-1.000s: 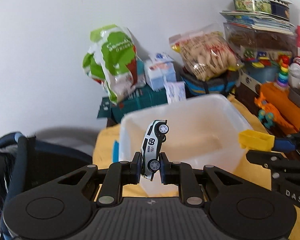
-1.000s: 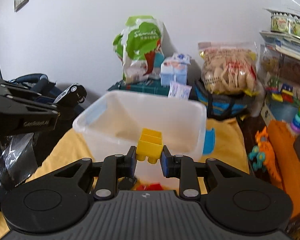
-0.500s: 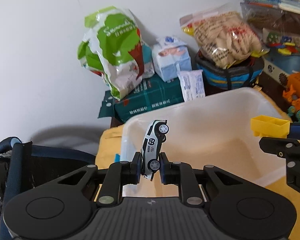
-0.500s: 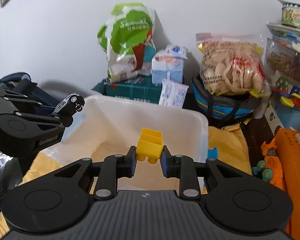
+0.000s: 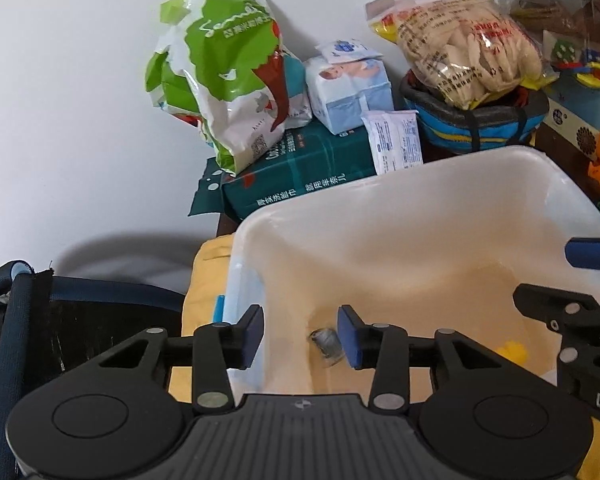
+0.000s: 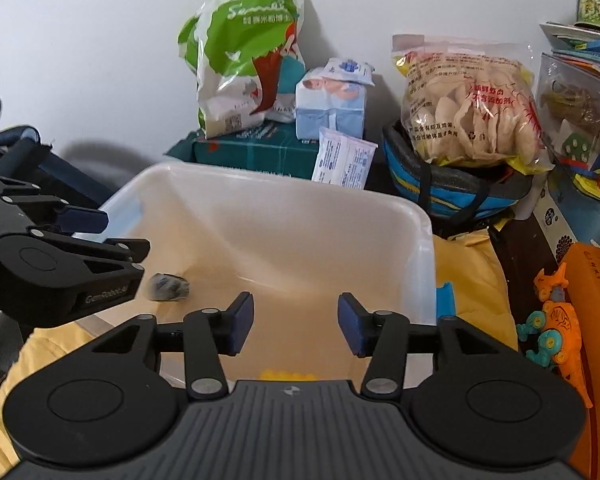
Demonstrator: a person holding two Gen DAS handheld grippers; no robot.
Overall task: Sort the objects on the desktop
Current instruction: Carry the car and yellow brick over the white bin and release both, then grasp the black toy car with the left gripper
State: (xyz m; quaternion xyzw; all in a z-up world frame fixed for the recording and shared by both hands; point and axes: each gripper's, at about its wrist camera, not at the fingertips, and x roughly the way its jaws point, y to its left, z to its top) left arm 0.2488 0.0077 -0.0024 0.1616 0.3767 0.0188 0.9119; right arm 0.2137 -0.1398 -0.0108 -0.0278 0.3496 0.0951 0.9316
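A translucent white plastic bin (image 5: 380, 208) (image 6: 420, 248) stands on a yellow cloth. My left gripper (image 5: 300, 336) is open and empty over the bin's near left corner. The toy car (image 5: 326, 342) lies blurred on the bin floor between its fingertips; it also shows in the right wrist view (image 6: 168, 287). My right gripper (image 6: 296, 328) is open and empty over the bin's near edge. The yellow brick (image 5: 510, 354) lies in the bin; only its top (image 6: 288, 375) shows in the right wrist view.
Behind the bin stand a green snack bag (image 6: 244, 60), a tissue pack (image 6: 332, 106), a dark green box (image 5: 300, 176) and a bag of crackers (image 6: 468, 108) on a blue basket. Orange toys (image 6: 556, 320) lie at the right. A dark bag (image 5: 60, 320) is at the left.
Both grippers opened over the bin. The toy car dropped from the left gripper and the yellow brick from the right; both now lie in the bin.
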